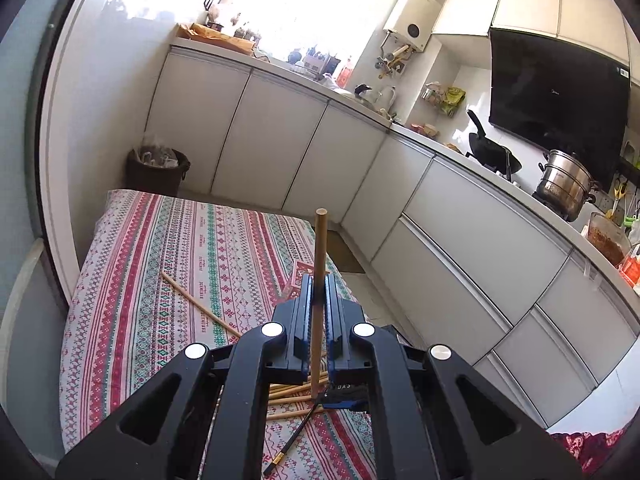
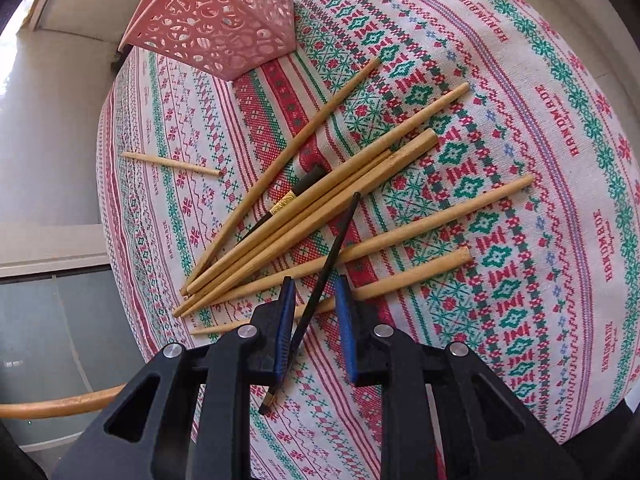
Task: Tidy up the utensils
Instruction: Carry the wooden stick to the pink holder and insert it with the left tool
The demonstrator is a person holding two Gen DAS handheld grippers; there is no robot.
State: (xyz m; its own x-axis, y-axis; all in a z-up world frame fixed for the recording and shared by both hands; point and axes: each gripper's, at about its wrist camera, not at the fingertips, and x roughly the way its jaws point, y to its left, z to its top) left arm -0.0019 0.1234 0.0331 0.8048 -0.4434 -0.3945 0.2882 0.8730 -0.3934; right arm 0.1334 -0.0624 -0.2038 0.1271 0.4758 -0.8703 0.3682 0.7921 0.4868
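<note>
My left gripper (image 1: pixel 319 280) is shut on a wooden chopstick (image 1: pixel 320 240) that stands upright between its pads, above the patterned tablecloth (image 1: pixel 160 260). In the right wrist view, my right gripper (image 2: pixel 316 284) hangs open just over a pile of wooden chopsticks (image 2: pixel 320 196). A thin black chopstick (image 2: pixel 340 236) lies slanted between the jaws, and the pads do not clamp it. Another black chopstick with a gold band (image 2: pixel 292 196) is partly buried in the pile. A pink perforated basket (image 2: pixel 212 20) stands at the far end of the table.
One wooden chopstick (image 2: pixel 172 162) lies alone left of the pile. The table edge drops off at the left, with a curved wooden chair rail (image 2: pixel 60 404) below. Beyond the table are a dark bin (image 1: pixel 158 172) and white kitchen cabinets (image 1: pixel 280 152).
</note>
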